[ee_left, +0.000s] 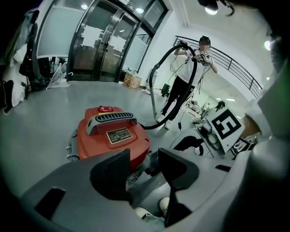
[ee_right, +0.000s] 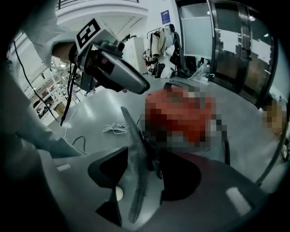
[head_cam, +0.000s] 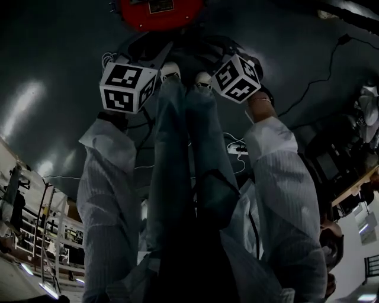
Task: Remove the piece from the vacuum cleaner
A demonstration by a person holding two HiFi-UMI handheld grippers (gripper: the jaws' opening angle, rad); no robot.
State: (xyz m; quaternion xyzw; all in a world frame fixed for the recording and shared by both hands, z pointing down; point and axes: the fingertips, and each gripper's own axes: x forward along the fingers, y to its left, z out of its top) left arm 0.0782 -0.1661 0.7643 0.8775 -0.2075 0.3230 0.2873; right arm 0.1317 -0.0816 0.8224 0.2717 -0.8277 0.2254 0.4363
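The red vacuum cleaner (ee_left: pixel 113 136) stands on the grey floor just ahead of both grippers and shows at the top of the head view (head_cam: pixel 160 12). A thin grey blade-like piece (ee_right: pixel 137 181) stands on edge between the jaws of my right gripper (ee_right: pixel 142 165). Those jaws are spread and do not press on it. My left gripper (ee_left: pixel 144 165) is open too, with its jaws apart over the vacuum's lower front. In the head view only the two marker cubes (head_cam: pixel 127 87) (head_cam: pixel 237 77) show, and the jaws are hidden beyond them.
A black hose (ee_left: pixel 167 59) runs from the vacuum up to a person (ee_left: pixel 190 77) standing behind it. A coil of white cable (ee_right: pixel 115 128) lies on the floor to the left. My legs and shoes (head_cam: pixel 177 148) are directly below. Glass doors (ee_left: pixel 99 41) stand at the back.
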